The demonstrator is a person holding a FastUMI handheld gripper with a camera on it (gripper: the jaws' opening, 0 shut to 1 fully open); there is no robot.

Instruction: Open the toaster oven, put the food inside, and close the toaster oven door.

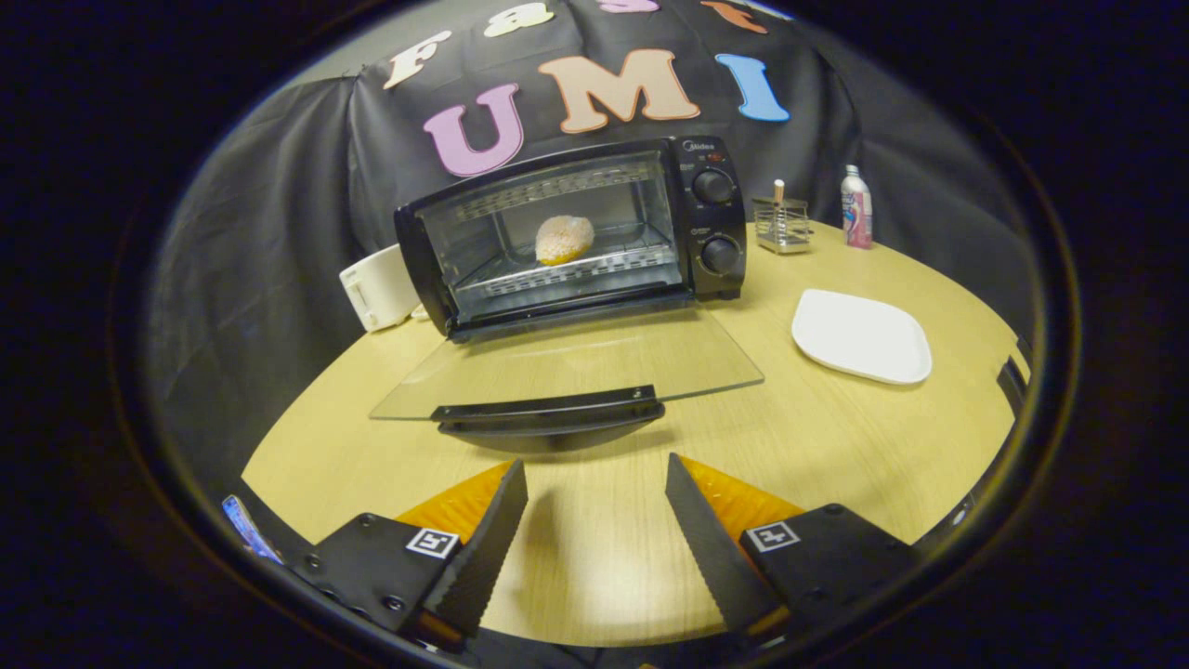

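The food (564, 239), a round pale bun-like piece, lies on the wire rack inside the toaster oven (576, 232), so the loading looks done and closing the door is what remains. The glass door (567, 367) hangs fully lowered in front of the oven, roughly level above the wooden table (594, 548), with its dark handle (550, 413) at the edge farthest from the oven. The gripper (594, 506) hovers a little short of that handle on the side away from the oven, its fingers spread apart and holding nothing. The likely trouble from here lies in the lift: the handle is a thin bar over a smooth pane, so a finger that comes up under the glass and not the bar may slide off and let the door drop back. Pushing the door forward instead of swinging it up could shove the whole oven toward the white appliance (376, 288) at its left rear. A hard slam might jolt the rack and roll the food off it. The white plate (861, 336) to the right of the oven, and the small wire holder (781, 226) and bottle (855, 206) beyond it, sit well clear of the door's swing.
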